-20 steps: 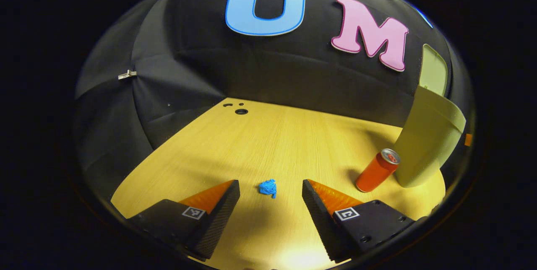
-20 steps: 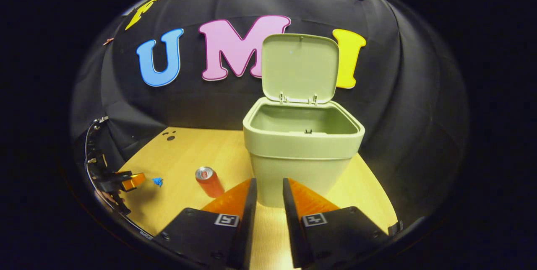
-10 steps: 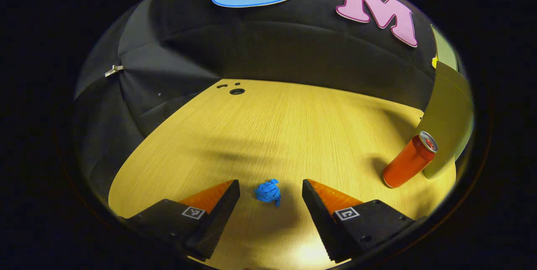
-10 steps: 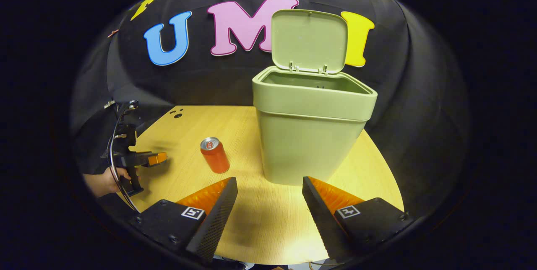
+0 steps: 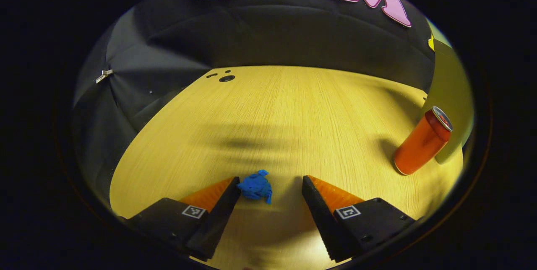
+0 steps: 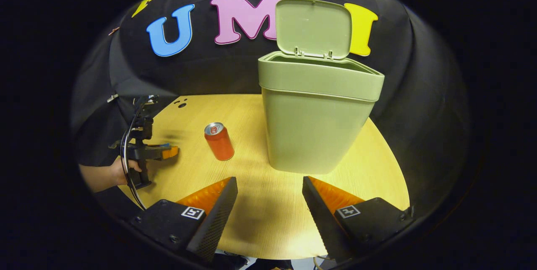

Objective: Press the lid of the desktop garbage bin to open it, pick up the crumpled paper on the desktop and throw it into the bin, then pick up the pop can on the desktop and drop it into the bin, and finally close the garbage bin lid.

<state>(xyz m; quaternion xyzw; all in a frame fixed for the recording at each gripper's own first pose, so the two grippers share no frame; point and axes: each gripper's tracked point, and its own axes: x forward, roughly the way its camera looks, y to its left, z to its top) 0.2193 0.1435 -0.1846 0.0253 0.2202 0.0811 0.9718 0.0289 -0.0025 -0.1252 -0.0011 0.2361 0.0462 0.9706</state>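
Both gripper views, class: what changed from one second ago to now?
The left claw closed in on the crumpled blue paper ball, now beside one fingertip, ungrasped. The right claw opened and backed away from the green plastic bin. The orange can stayed upright, the bin lid open.

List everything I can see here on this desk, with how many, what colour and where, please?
Crumpled paper ball: one, blue, on the desktop between the left gripper's open fingers, close to one of them.
Pop can: one, orange-red with a silver top, upright on the desktop, beside the bin.
Plastic garbage bin: one, pale green, standing on the desktop toward the back wall.
Bin lid: one, pale green, hinged up and open.
Wooden desktop: one, light yellow wood grain, with small dark holes near a far corner.
Cloth wall: black, behind the desk.
Left gripper: one, open, low over the paper.
Right gripper: one, open, in front of the bin.
Person's hand: one, holding the left gripper.
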